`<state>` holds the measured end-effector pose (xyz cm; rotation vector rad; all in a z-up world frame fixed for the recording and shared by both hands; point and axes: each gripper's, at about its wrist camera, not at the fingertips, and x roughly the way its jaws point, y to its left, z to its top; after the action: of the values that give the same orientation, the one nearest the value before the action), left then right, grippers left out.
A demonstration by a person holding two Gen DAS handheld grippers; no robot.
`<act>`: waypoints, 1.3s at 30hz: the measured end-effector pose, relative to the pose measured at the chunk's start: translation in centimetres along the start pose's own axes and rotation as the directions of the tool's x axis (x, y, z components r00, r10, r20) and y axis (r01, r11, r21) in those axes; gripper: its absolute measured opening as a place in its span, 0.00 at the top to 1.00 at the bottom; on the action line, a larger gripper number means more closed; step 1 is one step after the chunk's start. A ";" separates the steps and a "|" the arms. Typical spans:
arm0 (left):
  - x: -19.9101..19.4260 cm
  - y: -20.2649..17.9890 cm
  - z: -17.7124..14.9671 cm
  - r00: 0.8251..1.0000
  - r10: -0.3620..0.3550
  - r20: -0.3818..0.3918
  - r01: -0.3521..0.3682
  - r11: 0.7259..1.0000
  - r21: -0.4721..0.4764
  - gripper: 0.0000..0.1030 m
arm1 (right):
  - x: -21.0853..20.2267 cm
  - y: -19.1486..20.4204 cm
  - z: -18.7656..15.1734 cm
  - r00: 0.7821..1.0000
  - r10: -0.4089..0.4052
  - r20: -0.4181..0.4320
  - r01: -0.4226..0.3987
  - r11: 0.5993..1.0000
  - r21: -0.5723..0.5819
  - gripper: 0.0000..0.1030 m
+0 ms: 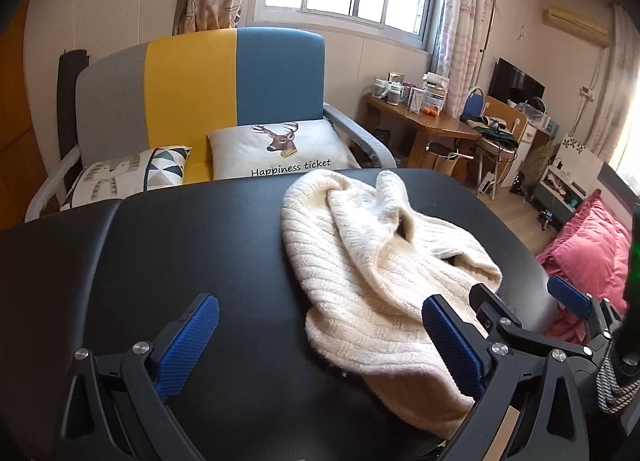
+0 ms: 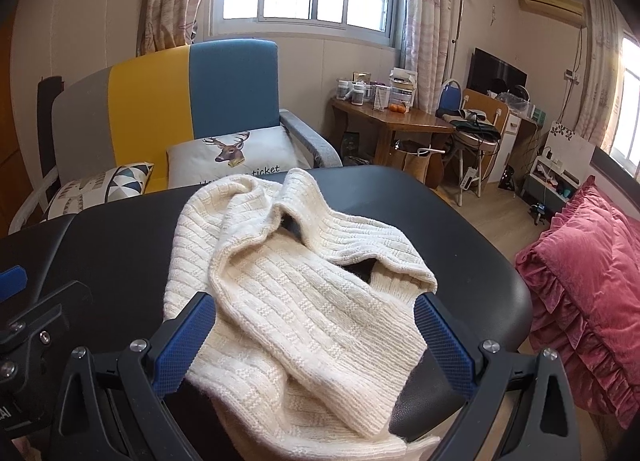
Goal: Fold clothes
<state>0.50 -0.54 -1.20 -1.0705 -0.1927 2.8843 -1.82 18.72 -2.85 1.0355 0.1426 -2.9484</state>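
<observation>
Cream sweater (image 2: 288, 293) on black table (image 1: 180, 245)

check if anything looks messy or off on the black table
The cream knit sweater lies crumpled in a heap on the black table, twisted and bunched rather than flat, with its near edge drooping over the table's front. Nothing looks spilled or damaged. Both grippers are open.

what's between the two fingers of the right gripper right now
In the right wrist view, the open right gripper straddles the crumpled cream knit sweater on the black table; only that knit fills the gap, and neither pad visibly presses it.
</observation>
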 end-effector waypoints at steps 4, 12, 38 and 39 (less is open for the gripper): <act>-0.2 0.2 -0.2 1.000 -0.007 0.003 0.007 1.000 -0.010 0.00 | 0.1 -0.1 -0.1 1.000 0.017 -0.004 -0.017 1.000 0.006 0.02; 0.0 0.6 -0.4 1.000 -0.020 -0.008 0.019 0.999 -0.027 0.00 | 0.3 -0.7 -0.3 0.998 0.061 -0.014 -0.060 0.998 0.034 0.02; 0.8 3.2 -1.1 0.994 -0.090 -0.068 0.081 0.989 -0.127 0.00 | 1.2 -1.3 -0.8 0.996 0.074 -0.041 -0.074 0.997 -0.007 0.02; 0.9 3.4 -1.1 0.993 -0.090 -0.072 0.080 0.988 -0.132 0.00 | 1.2 -1.4 -0.8 0.996 0.082 -0.042 -0.083 0.997 -0.007 0.02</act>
<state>0.51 -3.68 -3.07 -1.1625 -0.4149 2.7818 -2.33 20.22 -4.08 1.0745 0.1107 -2.8515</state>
